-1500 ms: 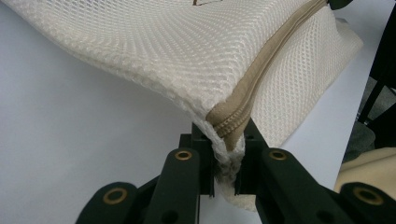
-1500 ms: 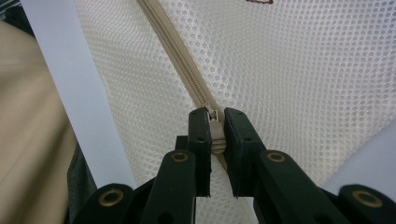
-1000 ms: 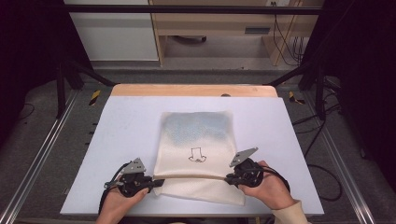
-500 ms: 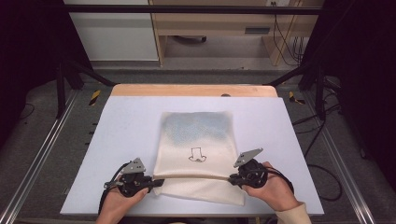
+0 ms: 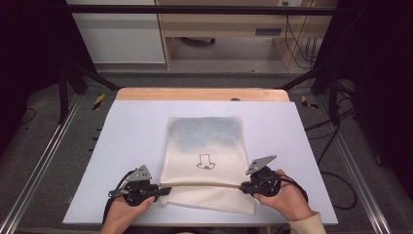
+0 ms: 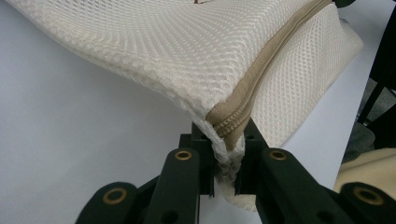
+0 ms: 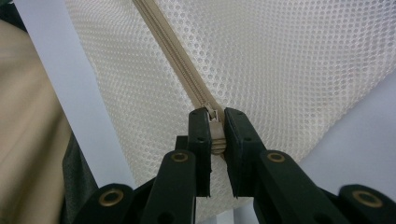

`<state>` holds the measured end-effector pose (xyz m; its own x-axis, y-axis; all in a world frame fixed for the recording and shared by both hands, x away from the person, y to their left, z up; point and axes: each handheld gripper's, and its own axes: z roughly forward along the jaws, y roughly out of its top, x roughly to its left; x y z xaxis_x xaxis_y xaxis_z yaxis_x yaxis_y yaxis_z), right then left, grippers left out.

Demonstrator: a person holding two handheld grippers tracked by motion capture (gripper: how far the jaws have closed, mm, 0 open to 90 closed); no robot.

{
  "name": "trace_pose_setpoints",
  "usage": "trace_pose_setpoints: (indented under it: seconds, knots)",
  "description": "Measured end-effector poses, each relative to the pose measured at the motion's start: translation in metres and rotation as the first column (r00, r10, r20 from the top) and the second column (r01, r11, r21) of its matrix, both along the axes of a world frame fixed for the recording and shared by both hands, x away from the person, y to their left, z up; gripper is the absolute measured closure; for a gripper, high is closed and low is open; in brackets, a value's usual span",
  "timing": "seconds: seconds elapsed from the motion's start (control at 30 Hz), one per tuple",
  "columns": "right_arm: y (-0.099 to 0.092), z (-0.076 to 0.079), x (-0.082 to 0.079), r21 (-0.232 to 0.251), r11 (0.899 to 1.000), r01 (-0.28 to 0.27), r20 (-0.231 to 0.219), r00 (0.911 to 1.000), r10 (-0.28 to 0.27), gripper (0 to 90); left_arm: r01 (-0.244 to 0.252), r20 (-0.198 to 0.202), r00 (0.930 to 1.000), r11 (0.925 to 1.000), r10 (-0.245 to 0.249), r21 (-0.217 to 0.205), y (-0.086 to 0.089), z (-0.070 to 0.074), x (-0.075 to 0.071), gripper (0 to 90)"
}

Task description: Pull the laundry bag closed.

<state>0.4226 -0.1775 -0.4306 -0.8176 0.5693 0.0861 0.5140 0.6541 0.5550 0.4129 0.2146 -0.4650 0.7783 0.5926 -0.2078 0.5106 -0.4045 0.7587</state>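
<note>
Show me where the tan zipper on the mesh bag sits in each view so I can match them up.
High view: the zipper runs across the bag's near part, between both grippers.
Left gripper view: it slants from top right down into the jaws.
Right gripper view: it slants from top left down into the jaws.
Shared landmark: the cream mesh bag.

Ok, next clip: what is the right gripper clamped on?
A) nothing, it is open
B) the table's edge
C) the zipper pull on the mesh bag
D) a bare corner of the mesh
C. In the right gripper view the right gripper has its jaws closed on the zipper pull at the end of the tan zipper of the mesh bag.
</note>
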Motion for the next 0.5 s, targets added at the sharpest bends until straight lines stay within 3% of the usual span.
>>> trace_pose_setpoints:
  seconds: [0.5]
  knots:
    - [-0.008,-0.001,-0.0012,-0.004,1.0,0.017,0.003,0.9999,-0.017,81.8,-0.001,0.004,1.0,1.0,0.001,0.002,-0.0001,0.001,-0.0008,81.2]
